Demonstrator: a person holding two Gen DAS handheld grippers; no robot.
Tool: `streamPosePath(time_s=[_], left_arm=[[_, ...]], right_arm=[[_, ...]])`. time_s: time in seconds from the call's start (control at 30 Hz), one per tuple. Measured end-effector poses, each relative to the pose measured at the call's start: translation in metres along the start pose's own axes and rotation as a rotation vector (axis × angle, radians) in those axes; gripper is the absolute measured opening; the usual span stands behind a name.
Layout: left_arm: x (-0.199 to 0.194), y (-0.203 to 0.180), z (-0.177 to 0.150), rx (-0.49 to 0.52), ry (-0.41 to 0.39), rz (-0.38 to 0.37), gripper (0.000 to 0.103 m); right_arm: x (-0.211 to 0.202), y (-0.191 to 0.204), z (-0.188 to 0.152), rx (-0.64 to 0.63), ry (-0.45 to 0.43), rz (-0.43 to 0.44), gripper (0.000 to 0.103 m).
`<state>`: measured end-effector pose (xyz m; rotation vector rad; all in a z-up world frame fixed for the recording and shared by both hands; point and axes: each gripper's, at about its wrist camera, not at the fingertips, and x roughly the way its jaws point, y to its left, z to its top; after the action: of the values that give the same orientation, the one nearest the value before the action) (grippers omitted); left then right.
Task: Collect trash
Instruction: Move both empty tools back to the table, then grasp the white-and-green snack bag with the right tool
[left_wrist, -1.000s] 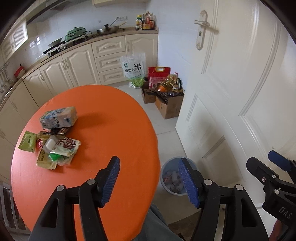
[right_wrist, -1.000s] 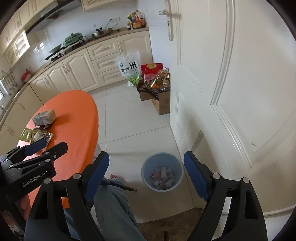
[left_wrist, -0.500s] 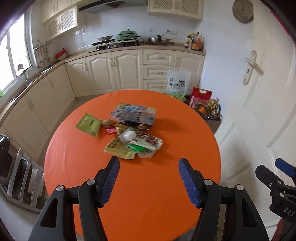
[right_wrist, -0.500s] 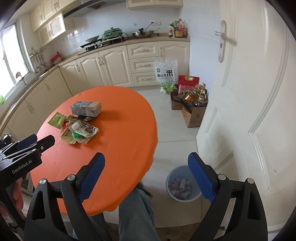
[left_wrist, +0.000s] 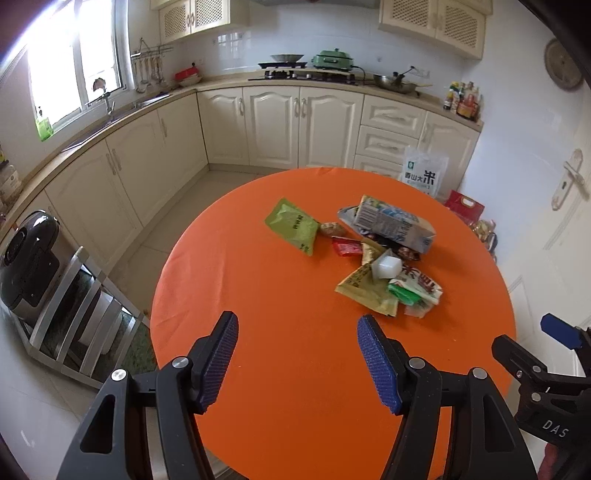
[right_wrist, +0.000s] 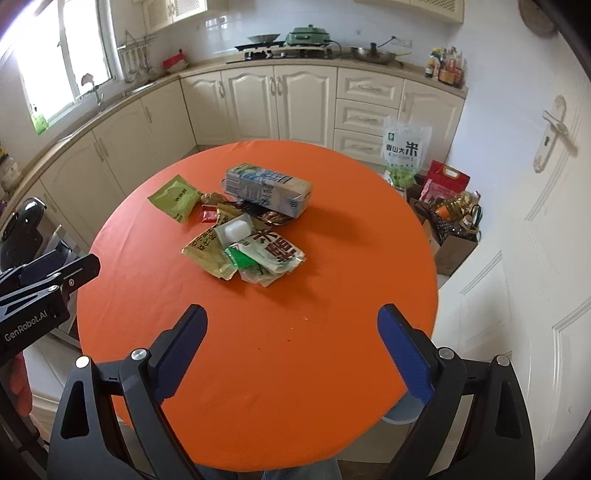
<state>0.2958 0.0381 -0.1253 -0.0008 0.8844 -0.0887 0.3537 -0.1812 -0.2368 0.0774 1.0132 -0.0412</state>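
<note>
On the round orange table (left_wrist: 258, 295) (right_wrist: 351, 258) lies a heap of trash. It holds a blue-white milk carton (left_wrist: 391, 225) (right_wrist: 266, 188), a green packet (left_wrist: 293, 225) (right_wrist: 173, 197), a red sachet (left_wrist: 345, 246), a white plastic tub (left_wrist: 386, 266) (right_wrist: 236, 229), a yellow-brown packet (left_wrist: 364, 288) and a white-green noodle wrapper (left_wrist: 417, 286) (right_wrist: 273, 254). My left gripper (left_wrist: 295, 321) hovers open over the near left of the table, short of the heap. Wide open and holding nothing, my right gripper (right_wrist: 291, 314) hangs over the near edge.
A blue bin (right_wrist: 399, 419) peeks out under the table's near right edge. Beyond the table a rice bag (right_wrist: 404, 147) and a cardboard box of bottles (right_wrist: 452, 236) stand by the white door (right_wrist: 546, 221). A metal rack with a cooker (left_wrist: 29, 258) is left.
Both views have swung left from the door and the bin on the floor to face the table and its trash heap. The right jaws stand wider than a second ago.
</note>
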Motion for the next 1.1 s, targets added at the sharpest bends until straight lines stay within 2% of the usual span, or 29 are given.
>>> streamPosePath(time_s=[0.17, 0.33, 0.5, 0.7, 0.8, 0.87, 1.0, 1.1], left_arm=[[0.037, 0.031, 0.015, -0.047, 0.044, 0.004, 0.063], [0.080, 0.049, 0.028, -0.069, 0.098, -0.002, 0.063], [0.116, 0.059, 0.037, -0.071, 0.139, -0.016, 0.063], [0.155, 0.062, 0.050, -0.072, 0.173, -0.024, 0.063], [0.165, 0.063, 0.058, -0.073, 0.185, -0.024, 0.063], [0.168, 0.062, 0.062, -0.070, 0.184, -0.026, 0.063], [0.167, 0.051, 0.069, -0.051, 0.167, -0.041, 0.063], [0.166, 0.035, 0.074, -0.021, 0.153, -0.062, 0.063]], right_arm=[[0.042, 0.029, 0.008, -0.075, 0.051, -0.010, 0.095], [0.085, 0.045, 0.020, -0.104, 0.105, -0.059, 0.095], [0.126, 0.046, 0.030, -0.106, 0.148, -0.090, 0.095], [0.153, 0.042, 0.036, -0.124, 0.149, -0.123, 0.093], [0.157, 0.033, 0.037, -0.096, 0.149, -0.079, 0.078], [0.153, 0.025, 0.039, -0.074, 0.142, -0.060, 0.065], [0.147, 0.011, 0.041, -0.043, 0.123, -0.044, 0.054], [0.137, -0.002, 0.043, -0.012, 0.104, 0.008, 0.045]])
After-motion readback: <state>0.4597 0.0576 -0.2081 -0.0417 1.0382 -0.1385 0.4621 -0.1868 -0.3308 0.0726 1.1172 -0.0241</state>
